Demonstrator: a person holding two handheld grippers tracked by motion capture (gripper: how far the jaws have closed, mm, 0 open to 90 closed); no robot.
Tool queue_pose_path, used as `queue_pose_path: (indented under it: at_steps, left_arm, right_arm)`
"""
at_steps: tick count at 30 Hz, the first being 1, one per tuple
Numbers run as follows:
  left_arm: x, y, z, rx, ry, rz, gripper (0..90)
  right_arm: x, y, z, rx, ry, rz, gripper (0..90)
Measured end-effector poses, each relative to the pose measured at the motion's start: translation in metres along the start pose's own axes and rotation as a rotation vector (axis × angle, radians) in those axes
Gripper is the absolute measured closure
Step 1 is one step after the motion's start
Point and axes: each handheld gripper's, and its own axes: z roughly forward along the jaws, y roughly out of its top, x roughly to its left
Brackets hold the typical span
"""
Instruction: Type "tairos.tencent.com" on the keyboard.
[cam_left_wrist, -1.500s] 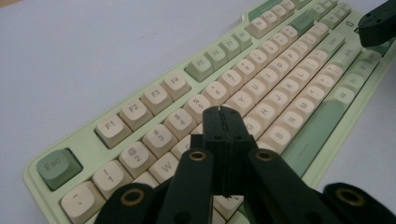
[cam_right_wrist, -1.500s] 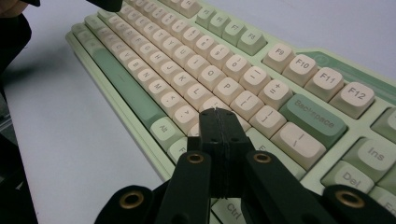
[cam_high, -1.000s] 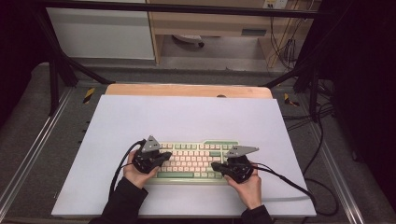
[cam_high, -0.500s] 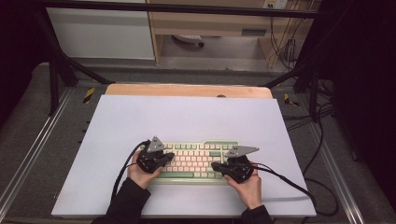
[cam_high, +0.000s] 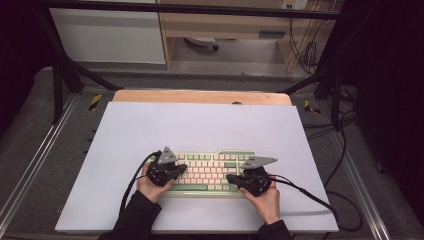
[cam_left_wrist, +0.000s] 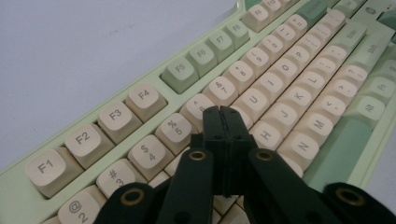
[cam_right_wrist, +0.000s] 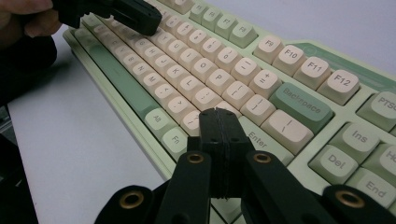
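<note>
A pale green keyboard (cam_high: 207, 172) with cream keys lies near the front of the white mat. My left gripper (cam_high: 181, 169) hovers over its left half, held in a hand. In the left gripper view the left gripper (cam_left_wrist: 222, 113) has its jaws pressed together, its tip just above the keyboard's (cam_left_wrist: 299, 88) 6 and Y keys. My right gripper (cam_high: 231, 177) sits over the right half. In the right gripper view the right gripper (cam_right_wrist: 218, 115) is shut with nothing in it, low over the keyboard's (cam_right_wrist: 205, 70) bottom rows left of Enter. The left gripper (cam_right_wrist: 135, 14) shows far off.
The white mat (cam_high: 200, 130) covers a wooden table whose far edge (cam_high: 200, 96) shows. Black cables (cam_high: 310, 192) trail from both grippers across the mat. Metal frame rails (cam_high: 30, 165) run along both sides.
My left gripper has shifted a little to the right, further over the keys. The right gripper has stayed where it was.
</note>
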Motion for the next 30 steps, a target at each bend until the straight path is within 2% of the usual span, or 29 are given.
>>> queue_pose_path:
  at_steps: [9, 30]
  left_arm:
    - [0.000, -0.001, -0.015, -0.026, -0.007, 0.000, 90.0]
    - [0.009, -0.017, -0.041, -0.032, 0.017, -0.017, 90.0]
  right_arm:
    - [0.000, 0.000, 0.000, -0.002, 0.003, -0.001, 90.0]
    - [0.001, 0.003, -0.001, -0.008, 0.008, 0.005, 90.0]
